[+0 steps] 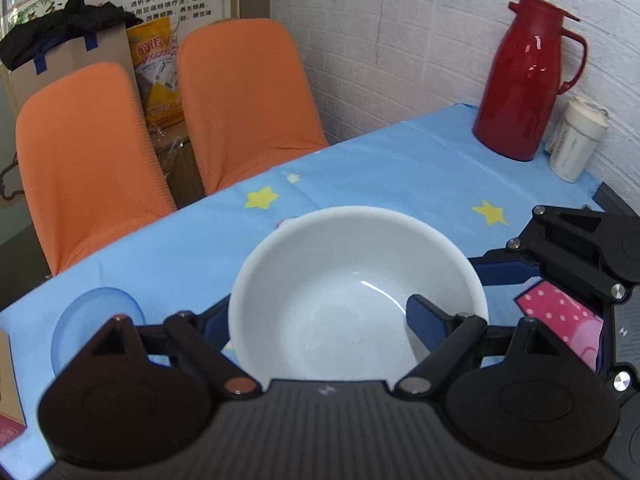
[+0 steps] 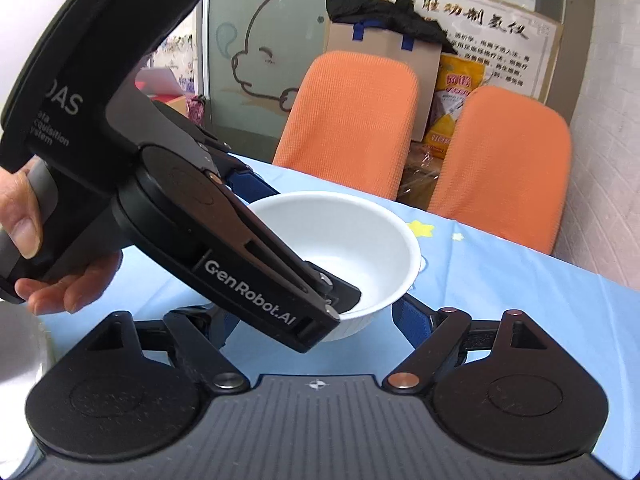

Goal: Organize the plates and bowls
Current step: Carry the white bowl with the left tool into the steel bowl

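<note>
A white bowl [image 1: 352, 292] is tilted toward my left gripper [image 1: 320, 326]. One blue finger [image 1: 426, 320] is inside the bowl and the other [image 1: 218, 320] is outside its wall, so the left gripper is shut on the bowl's rim. In the right wrist view the same bowl [image 2: 352, 236] is held above the blue tablecloth [image 2: 520, 300] by the left gripper [image 2: 344, 296]. My right gripper [image 2: 316, 320] is open just beside and below the bowl, and it also shows in the left wrist view [image 1: 504, 270]. A small blue plate [image 1: 96, 320] lies at the left.
A red thermos jug [image 1: 524, 80] and a white cup [image 1: 576, 140] stand at the back right by the brick wall. Two orange chairs [image 1: 248, 96] stand beyond the table's far edge. A pink dotted item [image 1: 560, 312] lies at the right. A cardboard box corner [image 1: 8, 380] is at the left.
</note>
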A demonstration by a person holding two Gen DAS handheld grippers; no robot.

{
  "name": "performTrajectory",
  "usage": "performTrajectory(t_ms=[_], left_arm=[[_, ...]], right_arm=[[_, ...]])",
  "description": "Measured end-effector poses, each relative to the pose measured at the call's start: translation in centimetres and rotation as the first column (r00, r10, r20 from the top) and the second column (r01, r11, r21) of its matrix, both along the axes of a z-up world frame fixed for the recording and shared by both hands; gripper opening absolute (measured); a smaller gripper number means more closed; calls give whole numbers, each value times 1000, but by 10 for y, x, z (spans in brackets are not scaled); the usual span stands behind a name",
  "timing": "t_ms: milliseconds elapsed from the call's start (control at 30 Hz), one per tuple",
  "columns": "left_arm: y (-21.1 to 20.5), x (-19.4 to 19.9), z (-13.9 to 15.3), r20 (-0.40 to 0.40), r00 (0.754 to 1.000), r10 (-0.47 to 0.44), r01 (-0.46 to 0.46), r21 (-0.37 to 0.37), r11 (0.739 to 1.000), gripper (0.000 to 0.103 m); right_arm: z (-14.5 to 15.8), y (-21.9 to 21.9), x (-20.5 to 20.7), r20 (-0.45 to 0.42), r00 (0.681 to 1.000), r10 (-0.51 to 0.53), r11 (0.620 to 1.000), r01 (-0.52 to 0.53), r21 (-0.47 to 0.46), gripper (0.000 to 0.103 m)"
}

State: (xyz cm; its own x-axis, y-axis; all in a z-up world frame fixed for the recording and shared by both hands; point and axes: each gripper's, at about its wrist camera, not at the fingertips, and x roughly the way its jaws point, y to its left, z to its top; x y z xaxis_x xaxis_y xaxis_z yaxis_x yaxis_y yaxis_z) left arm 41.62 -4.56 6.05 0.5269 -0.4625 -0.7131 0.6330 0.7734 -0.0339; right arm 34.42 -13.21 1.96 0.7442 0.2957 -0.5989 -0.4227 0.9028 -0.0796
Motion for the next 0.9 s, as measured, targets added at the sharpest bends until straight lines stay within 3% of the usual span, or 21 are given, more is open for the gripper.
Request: performTrajectory(t_ms=[233, 500, 700, 900], left_arm=[[-11, -89, 13, 54, 998, -35, 36, -30, 999, 88], [-13, -159, 4, 43, 998, -50, 52, -40, 998, 88], [-22, -188, -19, 20, 998, -65, 65, 0, 998, 88], [-26, -185, -40, -13, 998, -56, 56, 25, 998, 88]], right_arm=[[10, -14, -88, 115, 991, -64, 998, 63, 19, 103], [7, -12, -155, 119, 986, -118, 990, 107, 95, 103], [-10, -12, -183, 61, 988, -140, 983, 132, 125, 103], [-22, -12, -181, 22, 988, -155, 983, 152, 106, 103]])
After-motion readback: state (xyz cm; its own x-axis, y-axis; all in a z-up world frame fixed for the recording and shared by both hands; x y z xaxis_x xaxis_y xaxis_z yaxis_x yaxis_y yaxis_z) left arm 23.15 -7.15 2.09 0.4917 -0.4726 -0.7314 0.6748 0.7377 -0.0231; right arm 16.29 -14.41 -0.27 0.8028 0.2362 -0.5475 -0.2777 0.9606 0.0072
